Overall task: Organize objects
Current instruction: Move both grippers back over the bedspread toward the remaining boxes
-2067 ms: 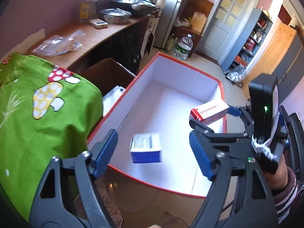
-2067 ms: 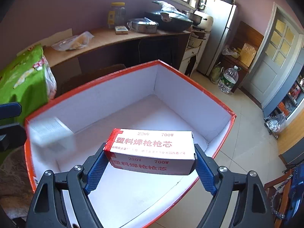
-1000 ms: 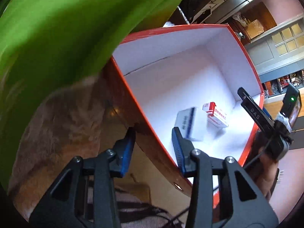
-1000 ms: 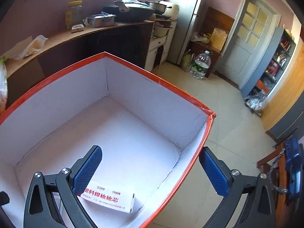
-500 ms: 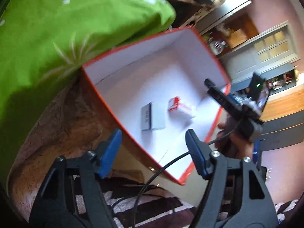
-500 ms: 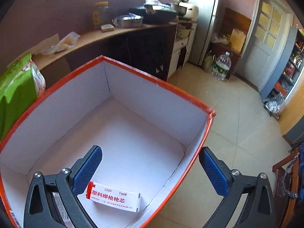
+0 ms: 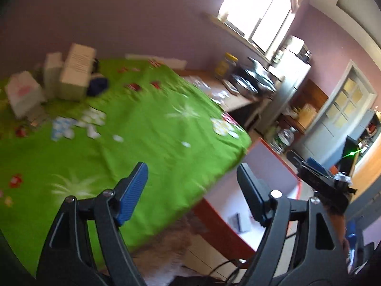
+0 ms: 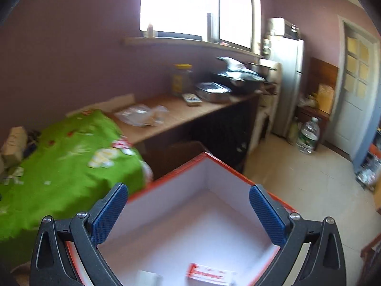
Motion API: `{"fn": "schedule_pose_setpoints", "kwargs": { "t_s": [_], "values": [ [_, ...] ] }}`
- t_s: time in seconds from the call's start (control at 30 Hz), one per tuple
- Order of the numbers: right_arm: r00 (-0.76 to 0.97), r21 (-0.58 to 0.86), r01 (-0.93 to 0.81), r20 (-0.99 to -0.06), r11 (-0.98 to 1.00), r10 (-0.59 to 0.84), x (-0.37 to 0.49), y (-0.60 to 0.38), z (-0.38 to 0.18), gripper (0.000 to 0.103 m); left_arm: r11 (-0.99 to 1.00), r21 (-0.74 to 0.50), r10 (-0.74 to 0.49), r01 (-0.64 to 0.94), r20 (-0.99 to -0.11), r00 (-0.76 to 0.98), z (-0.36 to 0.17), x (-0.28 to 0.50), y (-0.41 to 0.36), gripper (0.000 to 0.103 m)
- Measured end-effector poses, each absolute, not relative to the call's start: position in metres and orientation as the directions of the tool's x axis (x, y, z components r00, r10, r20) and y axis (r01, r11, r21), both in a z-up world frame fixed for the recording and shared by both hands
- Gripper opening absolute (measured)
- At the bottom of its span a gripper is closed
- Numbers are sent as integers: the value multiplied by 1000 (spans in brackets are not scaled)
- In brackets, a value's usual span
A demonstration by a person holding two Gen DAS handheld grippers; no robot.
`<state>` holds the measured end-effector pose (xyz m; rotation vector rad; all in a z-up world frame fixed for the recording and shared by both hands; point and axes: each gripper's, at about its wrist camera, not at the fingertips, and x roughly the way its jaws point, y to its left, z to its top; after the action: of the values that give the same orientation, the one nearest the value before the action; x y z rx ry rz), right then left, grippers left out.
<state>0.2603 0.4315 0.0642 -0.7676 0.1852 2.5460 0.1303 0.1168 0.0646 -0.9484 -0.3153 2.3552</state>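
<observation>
The green cloth (image 7: 133, 128) is mostly bare in the middle of the left wrist picture, so there is lots of room to pass there. In the upper left of that picture, a bunch of white boxes (image 7: 71, 76) stands in the way, with small packets (image 7: 78, 124) spread just below them. The big red box (image 8: 214, 174) is open on top, low in the right wrist picture. Its floor is bare except for a red and white box (image 8: 209, 273) and a grey box (image 8: 148, 277) near the bottom edge.

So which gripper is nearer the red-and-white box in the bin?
Right. The right gripper hangs open directly above the red-and-white box; the left gripper is open over the green tablecloth's edge.
</observation>
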Motion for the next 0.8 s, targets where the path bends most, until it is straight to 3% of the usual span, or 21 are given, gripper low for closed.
{"fn": "schedule_pose_setpoints", "kwargs": {
  "t_s": [0.2,0.37,0.53,0.8],
  "values": [
    [-787,33,-348,-554,-937,272,224,381,67,103,-850,-431,519,-304,-579,-629,48,110,82,83],
    [-783,-43,-214,-590,-976,198,193,323,61,103,-874,-429,466,-228,-610,-641,42,85,39,89],
    [-784,-32,-121,-610,-992,115,163,281,62,103,-932,-302,356,-201,-650,-671,53,64,3,102],
    [-783,20,10,-622,-1000,-21,126,227,68,103,-963,-118,253,-242,-708,-659,65,14,-20,103]
  ]
}}
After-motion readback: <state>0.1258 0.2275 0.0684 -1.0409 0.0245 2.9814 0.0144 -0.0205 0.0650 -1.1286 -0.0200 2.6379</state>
